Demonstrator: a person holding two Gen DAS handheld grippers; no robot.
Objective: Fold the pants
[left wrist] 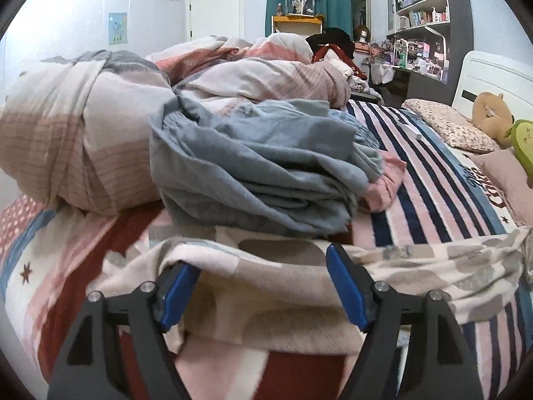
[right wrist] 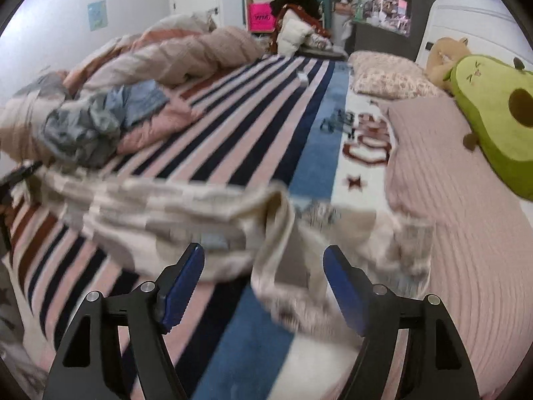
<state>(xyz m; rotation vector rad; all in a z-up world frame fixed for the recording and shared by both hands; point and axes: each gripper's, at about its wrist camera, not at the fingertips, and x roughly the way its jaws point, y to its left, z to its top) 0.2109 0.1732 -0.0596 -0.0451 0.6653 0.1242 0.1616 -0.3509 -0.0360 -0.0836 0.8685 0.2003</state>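
The pants [left wrist: 283,286] are cream with grey-beige patches and lie spread across the striped bed cover. In the left wrist view my left gripper [left wrist: 263,266] is open, its blue pads on either side of a fold of the pants, which drapes over the left pad. In the right wrist view the pants [right wrist: 186,213] stretch from the left edge to the middle, blurred. My right gripper [right wrist: 263,266] is open with a bunched end of the pants between and just past its fingers. No pad presses on the cloth.
A heap of grey-blue clothes [left wrist: 260,166] lies just beyond the pants, with a rolled pink quilt [left wrist: 76,133] behind it. Pillows [right wrist: 393,76] and an avocado plush [right wrist: 499,116] lie at the right by the white headboard. Shelves [left wrist: 423,16] stand past the bed.
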